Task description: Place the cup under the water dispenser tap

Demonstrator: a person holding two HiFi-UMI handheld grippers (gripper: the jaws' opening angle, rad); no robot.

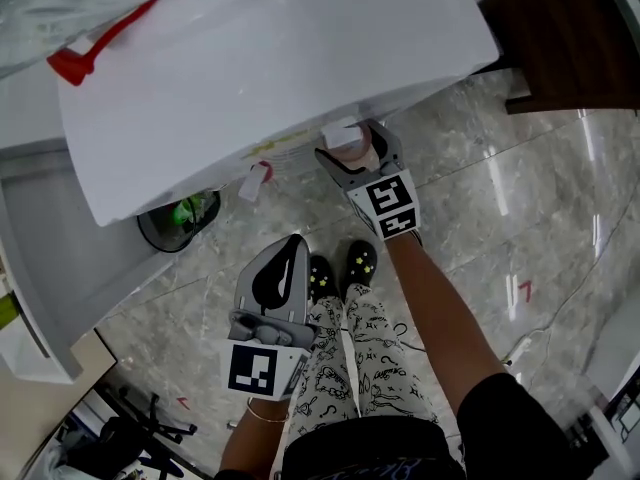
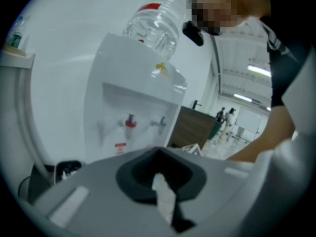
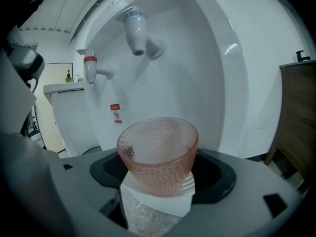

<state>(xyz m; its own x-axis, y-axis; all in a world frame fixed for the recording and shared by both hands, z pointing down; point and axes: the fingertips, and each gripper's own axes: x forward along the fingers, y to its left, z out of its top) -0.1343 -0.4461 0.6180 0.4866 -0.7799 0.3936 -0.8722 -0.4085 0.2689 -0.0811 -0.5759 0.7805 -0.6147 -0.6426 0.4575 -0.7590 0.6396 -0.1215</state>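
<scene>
Sitting upright, the pink cup (image 3: 158, 152) is pinched at its base by the right tool (image 3: 157, 194), below and just short of the pale tap (image 3: 136, 31), which lies ahead and slightly left. The left tool (image 2: 165, 201) — pressed together, empty — hangs farther back.

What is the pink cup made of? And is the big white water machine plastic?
The pink cup looks like glass or clear hard plastic. You can see through it, and its wall is covered in tiny bumps. I can't tell which of the two it is. The water machine looks like smooth, shiny white plastic, because light glints off its curved front.
</scene>
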